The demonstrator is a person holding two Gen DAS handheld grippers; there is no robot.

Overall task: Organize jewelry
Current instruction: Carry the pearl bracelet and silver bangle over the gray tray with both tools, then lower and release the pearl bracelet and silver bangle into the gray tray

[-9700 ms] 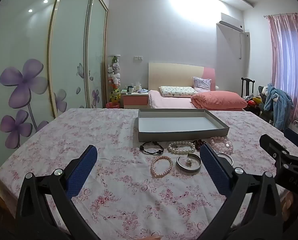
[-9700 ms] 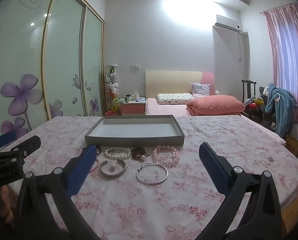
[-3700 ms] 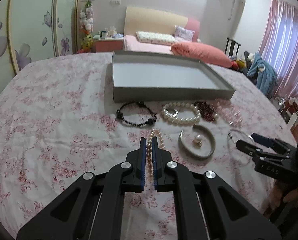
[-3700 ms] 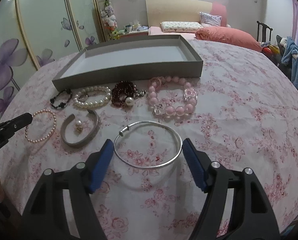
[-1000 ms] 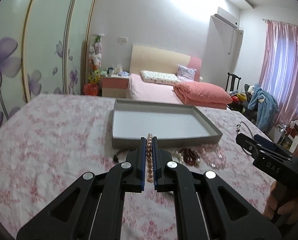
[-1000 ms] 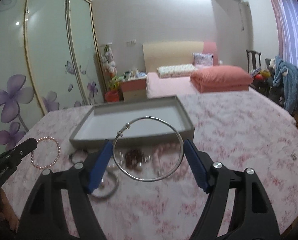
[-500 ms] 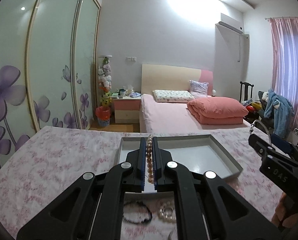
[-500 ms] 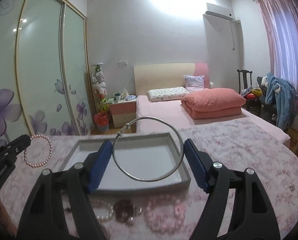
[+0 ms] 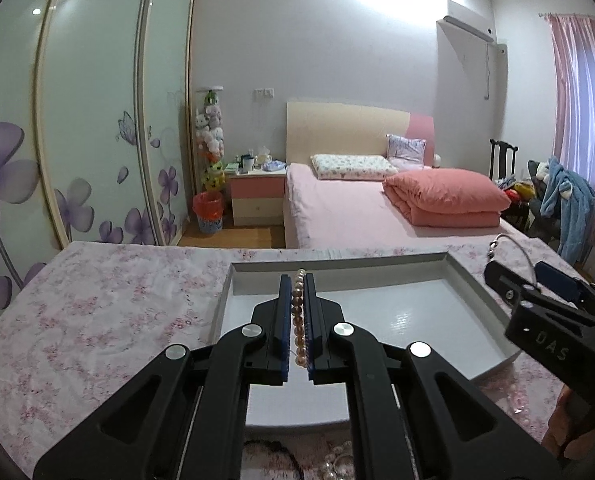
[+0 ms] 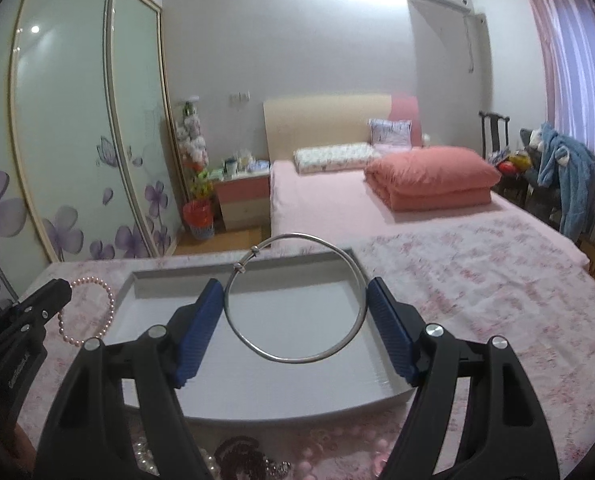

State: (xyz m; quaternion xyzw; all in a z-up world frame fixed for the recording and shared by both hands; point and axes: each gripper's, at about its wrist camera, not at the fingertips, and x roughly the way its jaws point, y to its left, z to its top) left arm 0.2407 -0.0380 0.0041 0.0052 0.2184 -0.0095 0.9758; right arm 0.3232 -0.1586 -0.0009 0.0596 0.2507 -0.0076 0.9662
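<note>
Left claw [image 9: 297,320]: blue pads pressed together on a pink pearl bracelet [image 9: 298,322], which stands edge-on between them in the left wrist view. From the right wrist view the same bracelet hangs as an open loop from the claw tip, over the floral cloth just left of the tray's left wall.

Right claw [image 10: 295,330]: fingers spread to the width of a silver bangle [image 10: 295,298], whose left and right sides bear against the blue pads [image 10: 199,330]. The bangle is held tilted, its clasp at the upper left, above the interior of the tray.

Grey tray [image 10: 361,396]: shallow, rectangular, white floor, lying on the surface [image 10: 477,300], which is covered with a pink floral cloth. Both claws are held above the surface and over or at the edge of the tray. Nothing lies on the part of the tray floor that shows.

Remaining jewelry: along the tray's near wall, at the bottom edge of both views, lie a dark beaded bracelet [image 9: 265,454], a white pearl strand [image 9: 337,460], a dark red bead cluster [image 10: 243,458] and pink beads [image 10: 317,456]. These are partly hidden by the claw bodies and blurred; their exact arrangement cannot be confirmed.
</note>
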